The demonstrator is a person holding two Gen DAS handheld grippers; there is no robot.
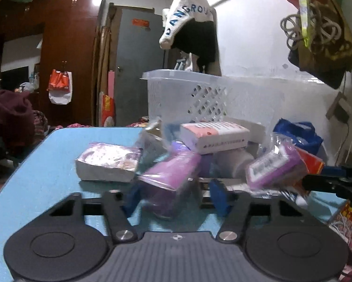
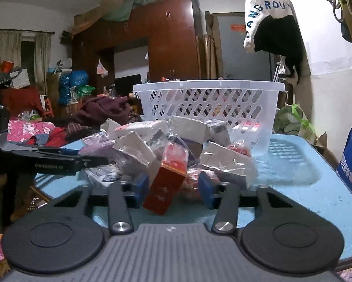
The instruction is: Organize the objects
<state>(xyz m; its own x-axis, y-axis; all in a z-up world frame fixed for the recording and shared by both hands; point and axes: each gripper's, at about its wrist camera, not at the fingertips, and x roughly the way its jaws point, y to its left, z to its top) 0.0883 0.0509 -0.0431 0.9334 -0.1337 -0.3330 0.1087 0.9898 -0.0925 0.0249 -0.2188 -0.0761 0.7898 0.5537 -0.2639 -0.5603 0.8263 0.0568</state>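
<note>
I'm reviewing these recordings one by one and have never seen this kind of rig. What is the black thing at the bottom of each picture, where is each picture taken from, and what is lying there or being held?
No robot here: a person holds a two-finger gripper in each hand, and a camera on each looks forward along its fingers. The black shape at the bottom is the gripper's own body.

In the left wrist view, the left gripper has a purple packet between its blue fingers. Whether it grips it is unclear because of blur.

In the right wrist view, the right gripper has a red box between its fingers, tilted. Again I cannot tell whether it is gripped.

On the blue table lies a pile of small boxes and wrapped packets. Behind it stands a white basket.
</note>
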